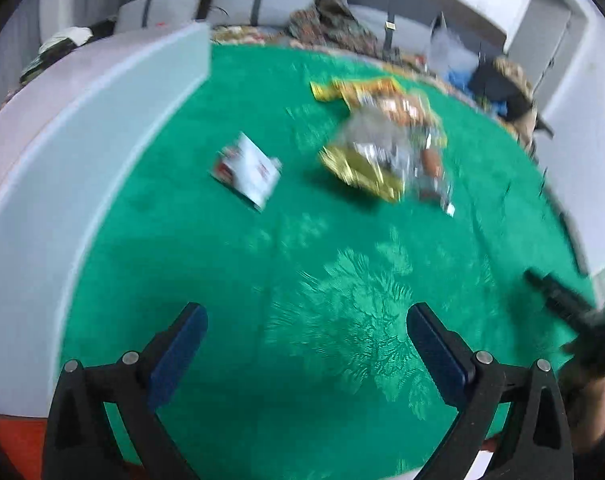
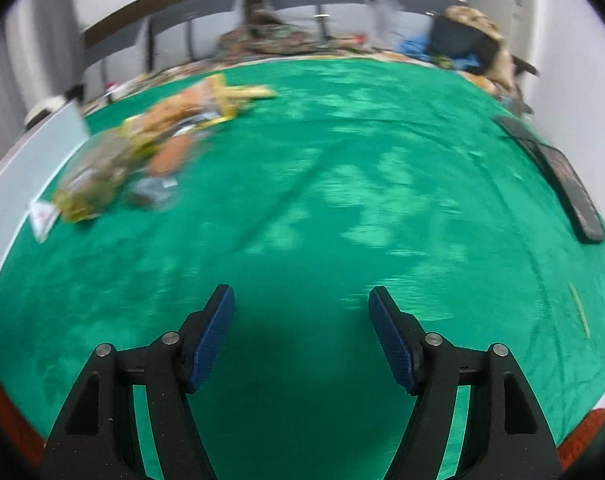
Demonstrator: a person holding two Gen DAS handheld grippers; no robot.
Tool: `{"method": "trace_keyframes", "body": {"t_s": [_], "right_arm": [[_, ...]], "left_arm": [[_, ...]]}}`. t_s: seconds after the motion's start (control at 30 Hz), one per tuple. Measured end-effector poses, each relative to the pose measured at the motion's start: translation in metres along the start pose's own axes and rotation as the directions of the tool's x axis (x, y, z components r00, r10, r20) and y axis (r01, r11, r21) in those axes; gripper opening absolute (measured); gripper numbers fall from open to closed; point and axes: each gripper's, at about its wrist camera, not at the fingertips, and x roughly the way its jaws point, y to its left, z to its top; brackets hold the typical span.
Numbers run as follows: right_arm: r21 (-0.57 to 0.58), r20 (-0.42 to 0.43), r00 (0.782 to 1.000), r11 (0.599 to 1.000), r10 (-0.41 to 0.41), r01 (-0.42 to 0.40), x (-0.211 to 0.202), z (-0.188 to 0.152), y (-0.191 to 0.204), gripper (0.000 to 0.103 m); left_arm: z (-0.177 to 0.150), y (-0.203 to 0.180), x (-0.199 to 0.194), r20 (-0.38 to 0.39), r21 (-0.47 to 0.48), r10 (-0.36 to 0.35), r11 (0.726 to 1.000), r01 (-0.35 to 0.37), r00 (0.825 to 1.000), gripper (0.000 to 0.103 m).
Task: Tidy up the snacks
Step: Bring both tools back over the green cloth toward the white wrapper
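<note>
A heap of snack packets [image 1: 386, 144], yellow, orange and clear, lies on the green tablecloth [image 1: 262, 264]. A small white packet [image 1: 248, 170] lies apart, to its left. My left gripper [image 1: 306, 320] is open and empty above the cloth, well short of the snacks. In the right wrist view the same heap [image 2: 150, 144] lies at the far left, with the white packet [image 2: 42, 216] at its near end. My right gripper [image 2: 302, 308] is open and empty over bare cloth. Both views are blurred.
A white open box [image 1: 82, 152] stands along the table's left side, and its wall shows in the right wrist view [image 2: 30, 148]. A dark flat object [image 2: 562, 176] lies at the table's right edge. Clutter and bags [image 2: 466, 44] sit beyond the far edge.
</note>
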Motion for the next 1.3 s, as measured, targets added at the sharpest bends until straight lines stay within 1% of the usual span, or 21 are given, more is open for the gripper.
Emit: {"method": "trace_keyframes", "body": {"t_s": [0.07, 0.13, 0.2, 0.27, 0.37, 0.47, 0.5, 0.53, 0.8, 1.3], "right_arm": [[0.002, 0.001, 1.000, 1.000, -0.020, 0.020, -0.001, 0.005, -0.009, 0.073], [0.011, 0.001, 1.000, 1.000, -0.024, 0.024, -0.001, 0.009, -0.013, 0.073], [0.019, -0.001, 1.000, 1.000, -0.020, 0.020, 0.003, 0.009, -0.015, 0.073], [0.016, -0.010, 1.000, 1.000, -0.007, 0.007, 0.006, 0.005, -0.015, 0.073], [-0.016, 0.000, 1.000, 1.000, -0.021, 0.021, 0.011, 0.002, -0.006, 0.078], [-0.038, 0.007, 0.999, 0.999, -0.033, 0.033, 0.014, 0.000, -0.002, 0.081], [-0.039, 0.007, 0.999, 0.999, -0.031, 0.032, 0.014, 0.000, -0.002, 0.082], [-0.038, 0.008, 1.000, 0.999, -0.028, 0.028, 0.014, 0.000, -0.003, 0.082], [-0.044, 0.008, 1.000, 0.999, -0.022, 0.022, 0.013, -0.001, -0.003, 0.084], [-0.050, 0.005, 1.000, 0.999, -0.013, 0.013, 0.012, -0.002, -0.001, 0.087]], "left_arm": [[-0.005, -0.011, 0.011, -0.009, 0.025, 0.018, 1.000, -0.018, 1.000, 0.099], [-0.011, -0.018, 0.020, -0.022, 0.049, 0.055, 0.997, -0.054, 0.998, 0.099], [-0.016, -0.016, 0.023, -0.031, 0.044, 0.064, 0.997, -0.063, 0.997, 0.099], [-0.021, -0.015, 0.023, -0.012, 0.045, 0.080, 0.996, -0.080, 0.997, 0.099], [-0.024, -0.013, 0.022, -0.002, 0.042, 0.090, 0.995, -0.090, 0.996, 0.099], [-0.025, -0.015, 0.027, 0.004, 0.080, 0.120, 0.990, -0.120, 0.993, 0.103], [-0.028, -0.018, 0.026, 0.022, 0.098, 0.133, 0.986, -0.134, 0.991, 0.103], [-0.028, -0.016, 0.025, 0.032, 0.090, 0.126, 0.988, -0.128, 0.992, 0.103], [-0.037, -0.013, 0.021, 0.075, 0.118, 0.114, 0.985, -0.122, 0.991, 0.103], [-0.038, -0.013, 0.022, 0.086, 0.124, 0.111, 0.985, -0.121, 0.990, 0.103]]}}
